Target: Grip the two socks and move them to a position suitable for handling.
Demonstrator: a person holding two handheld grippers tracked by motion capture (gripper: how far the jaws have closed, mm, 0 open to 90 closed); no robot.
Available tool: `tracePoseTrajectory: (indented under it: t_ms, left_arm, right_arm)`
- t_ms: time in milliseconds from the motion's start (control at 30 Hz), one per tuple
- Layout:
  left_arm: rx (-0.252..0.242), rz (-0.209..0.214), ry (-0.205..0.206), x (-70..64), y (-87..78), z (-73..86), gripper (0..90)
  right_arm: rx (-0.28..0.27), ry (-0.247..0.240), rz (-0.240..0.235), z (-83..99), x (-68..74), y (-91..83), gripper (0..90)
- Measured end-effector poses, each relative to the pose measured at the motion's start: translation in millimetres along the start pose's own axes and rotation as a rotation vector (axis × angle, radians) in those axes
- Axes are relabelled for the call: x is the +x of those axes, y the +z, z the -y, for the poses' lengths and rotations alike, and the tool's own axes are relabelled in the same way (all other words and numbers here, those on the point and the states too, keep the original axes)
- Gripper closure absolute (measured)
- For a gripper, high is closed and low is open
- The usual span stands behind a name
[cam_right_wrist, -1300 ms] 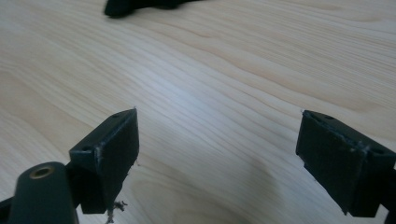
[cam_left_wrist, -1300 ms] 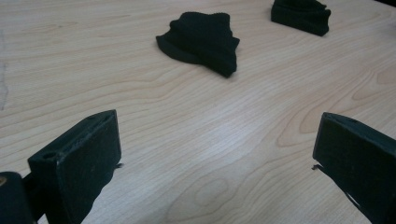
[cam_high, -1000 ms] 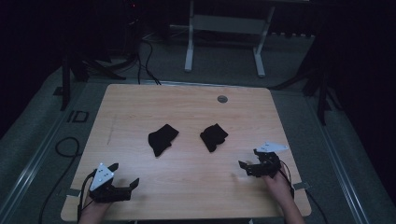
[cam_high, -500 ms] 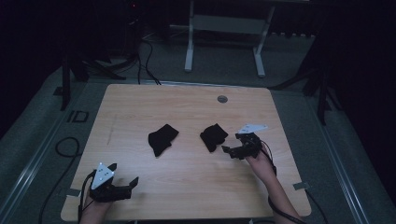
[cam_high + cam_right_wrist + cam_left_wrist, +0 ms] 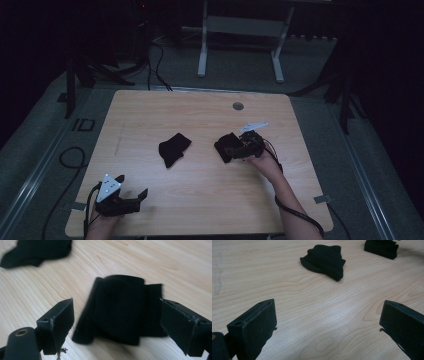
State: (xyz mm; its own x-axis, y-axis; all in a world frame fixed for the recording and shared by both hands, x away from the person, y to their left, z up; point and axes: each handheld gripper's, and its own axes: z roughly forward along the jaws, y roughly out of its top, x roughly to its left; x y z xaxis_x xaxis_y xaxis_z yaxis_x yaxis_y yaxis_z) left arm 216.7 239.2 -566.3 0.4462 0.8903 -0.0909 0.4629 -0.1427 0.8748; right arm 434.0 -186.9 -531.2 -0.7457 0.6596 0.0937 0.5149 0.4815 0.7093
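Two black folded socks lie on the wooden table (image 5: 200, 200). The left sock (image 5: 174, 148) (image 5: 324, 261) (image 5: 37, 250) rests near the table's middle. At the right sock (image 5: 221, 148) (image 5: 122, 315) (image 5: 382, 248) my right gripper (image 5: 234, 146) (image 5: 117, 305) stands open, one jaw on each side of it, low over the wood. My left gripper (image 5: 132, 187) (image 5: 328, 306) is open near the front left corner. It points at the left sock from a distance, with bare wood between its jaws.
A round grey grommet (image 5: 238, 106) sits in the tabletop near the far edge. Behind the table stands a white metal frame (image 5: 240, 30). Cables (image 5: 70, 155) lie on the grey floor at the left.
My right gripper has moved left and away from the front right edge to the right sock, which now lies between its jaws. The left gripper has stayed put.
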Motion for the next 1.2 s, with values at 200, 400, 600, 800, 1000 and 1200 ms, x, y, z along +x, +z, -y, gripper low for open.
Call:
tracePoseTrajectory:
  t_ms: [200, 400, 600, 800, 1000, 1200]
  left_arm:
    - [0.004, 0.007, 0.006, -3.0, 0.8, 0.2, 1.4]
    - [0.000, 0.007, 0.004, -3.1, -0.6, 0.1, 1.4]
    - [0.004, 0.005, -0.001, -4.0, -0.2, -0.1, 1.4]
    - [0.009, 0.024, 0.009, -12.0, 1.1, -2.2, 1.4]
    - [0.017, 0.054, -0.001, -19.4, 1.9, -6.0, 1.4]
    - [0.029, 0.142, -0.064, -30.9, 5.0, -19.1, 4.3]
  right_arm:
    - [0.049, -0.009, 0.026, -6.6, -2.1, 20.5, 21.0]
    - [0.103, -0.001, 0.042, -0.7, -2.8, 34.2, 25.5]
    - [0.094, -0.026, 0.093, 3.8, 6.0, 32.7, 34.5]
    - [0.066, 0.013, 0.115, 8.9, 21.7, 27.9, 71.1]
    - [0.055, 0.026, 0.109, 10.4, 33.4, 19.2, 77.4]
    - [-0.039, -0.047, 0.059, 13.4, 66.8, -24.2, 77.7]
